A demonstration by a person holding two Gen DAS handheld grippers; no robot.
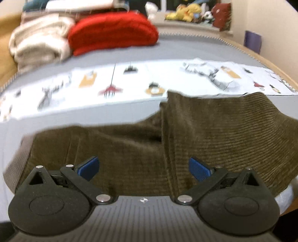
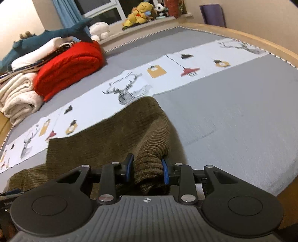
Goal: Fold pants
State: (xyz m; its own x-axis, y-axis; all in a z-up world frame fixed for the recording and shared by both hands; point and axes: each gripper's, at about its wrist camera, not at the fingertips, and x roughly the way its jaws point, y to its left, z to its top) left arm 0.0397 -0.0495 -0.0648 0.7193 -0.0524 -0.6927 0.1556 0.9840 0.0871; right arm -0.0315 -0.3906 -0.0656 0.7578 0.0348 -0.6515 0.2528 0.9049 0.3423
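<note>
While the olive-brown corduroy pants (image 1: 214, 134) lay bunched on the grey bed (image 1: 167, 50), the left gripper (image 1: 143, 168) hovered over them with its jaws spread wide and nothing between the blue pads (image 1: 89, 167); the cloth lay below and ahead of the gripper, rumpled, with one fold standing up ahead and to the right of it. Far ahead and to the left of that gripper sat a cream folded blanket (image 1: 39, 42), and just right of it, touching, a red folded blanket (image 1: 113, 31). Straight ahead, beyond the pants, a white printed strip (image 1: 130, 82) with deer and lamp drawings crossed the bed from side to side. Further off and to the right, soft toys (image 1: 188, 11) stood on a window ledge.

The right gripper (image 2: 148, 170) was partly closed, its blue pads (image 2: 164, 172) pressing on a thick rolled bunch of the pants' cloth, which rose from between the jaws and ran ahead over the bed. To the left of this gripper the rest of the pants spread flat; to its right the grey bed cover lay bare, and a wooden bed rim (image 2: 242, 35) curved far ahead
</note>
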